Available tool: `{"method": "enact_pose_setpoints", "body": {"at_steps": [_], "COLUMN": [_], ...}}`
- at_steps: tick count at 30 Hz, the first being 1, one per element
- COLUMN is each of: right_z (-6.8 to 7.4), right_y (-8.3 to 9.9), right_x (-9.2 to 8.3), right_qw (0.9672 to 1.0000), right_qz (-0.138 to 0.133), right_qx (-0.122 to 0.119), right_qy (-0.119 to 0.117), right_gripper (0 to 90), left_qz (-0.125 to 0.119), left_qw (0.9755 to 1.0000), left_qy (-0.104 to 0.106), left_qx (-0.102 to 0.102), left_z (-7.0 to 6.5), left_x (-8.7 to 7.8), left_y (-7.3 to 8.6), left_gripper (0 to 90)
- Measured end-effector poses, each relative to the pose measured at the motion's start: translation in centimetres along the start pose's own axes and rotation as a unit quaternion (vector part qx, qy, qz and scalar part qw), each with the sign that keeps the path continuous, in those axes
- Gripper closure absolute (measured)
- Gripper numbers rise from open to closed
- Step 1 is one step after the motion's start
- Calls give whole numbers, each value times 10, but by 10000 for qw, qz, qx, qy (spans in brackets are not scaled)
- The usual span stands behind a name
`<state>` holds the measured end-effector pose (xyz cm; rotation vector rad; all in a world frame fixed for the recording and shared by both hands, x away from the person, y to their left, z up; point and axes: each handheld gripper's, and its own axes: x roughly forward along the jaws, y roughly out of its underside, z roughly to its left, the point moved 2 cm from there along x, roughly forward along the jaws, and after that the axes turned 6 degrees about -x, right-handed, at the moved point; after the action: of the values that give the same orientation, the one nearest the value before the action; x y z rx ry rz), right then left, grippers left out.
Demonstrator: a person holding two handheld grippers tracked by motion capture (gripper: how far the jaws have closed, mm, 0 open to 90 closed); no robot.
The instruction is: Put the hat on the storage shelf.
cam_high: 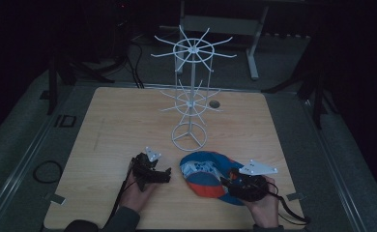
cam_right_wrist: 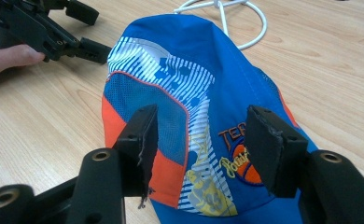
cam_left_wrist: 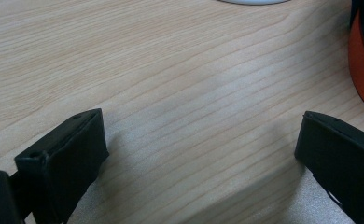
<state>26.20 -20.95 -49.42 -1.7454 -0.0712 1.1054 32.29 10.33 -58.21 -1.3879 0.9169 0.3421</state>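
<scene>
Cap point(cam_high: 204, 175) of blue, orange and white lies flat on the near part of the wooden table point(cam_high: 119, 121), just in front of the ring base of a white wire display stand point(cam_high: 190, 94). The right gripper point(cam_right_wrist: 199, 140) hangs over the cap's near end, jaws spread apart and grasping nothing. The left gripper point(cam_high: 165, 175) sits just left of the cap, jaws wide apart above bare wood.
</scene>
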Motion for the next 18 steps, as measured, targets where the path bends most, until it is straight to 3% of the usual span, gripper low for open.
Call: {"method": "enact_pose_setpoints", "body": {"at_steps": [8, 12, 18], "right_z": [1, 1, 0], "right_y": [-9, -17, -31], "right_x": [-2, 2, 5], "right_qw": [9996, 9982, 9962], "right_qz": [223, 376, 550], "right_qx": [-178, -286, -564], "right_qy": [-89, -362, -383], "right_gripper": [444, 442, 443], "left_qz": [2, 0, 8], "left_qw": [10000, 10000, 10000], "left_qy": [0, 0, 2], "left_qx": [-2, -3, 1], "left_z": [0, 0, 0], "left_x": [0, 0, 0], "left_y": [0, 0, 0], "left_gripper": [26, 26, 26]}}
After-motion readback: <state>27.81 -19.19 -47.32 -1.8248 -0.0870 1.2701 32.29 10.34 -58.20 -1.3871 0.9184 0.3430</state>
